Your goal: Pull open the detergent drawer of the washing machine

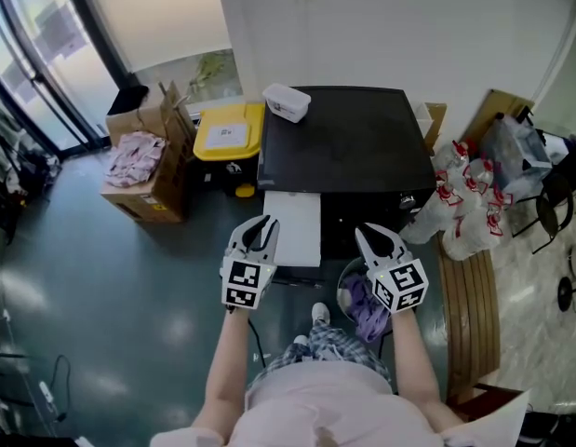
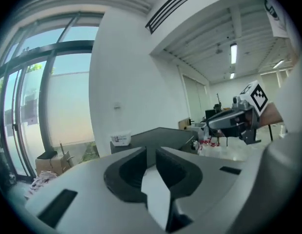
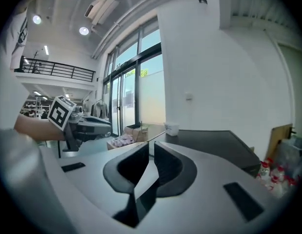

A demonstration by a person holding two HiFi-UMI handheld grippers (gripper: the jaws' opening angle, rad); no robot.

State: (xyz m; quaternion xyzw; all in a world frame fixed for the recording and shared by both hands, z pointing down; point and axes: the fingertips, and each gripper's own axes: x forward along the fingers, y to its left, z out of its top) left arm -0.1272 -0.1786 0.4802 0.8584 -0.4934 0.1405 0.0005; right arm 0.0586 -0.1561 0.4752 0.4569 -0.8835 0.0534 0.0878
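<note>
Head view: black box-shaped washing machine (image 1: 348, 142) against the far white wall, its white rectangular detergent drawer (image 1: 293, 229) standing out toward the near side at the front left. Left claw (image 1: 262, 223) over the drawer's left edge, right claw (image 1: 367, 234) level with it further right, beside the drawer. Small white plastic tub (image 1: 287, 101) on the machine's far-left corner. Left claw view: clenched to a thin slit, nothing between the jaws; machine top and tub beyond, right claw off to the right. Right claw view: likewise clenched on nothing, machine top ahead, left claw at left.
</note>
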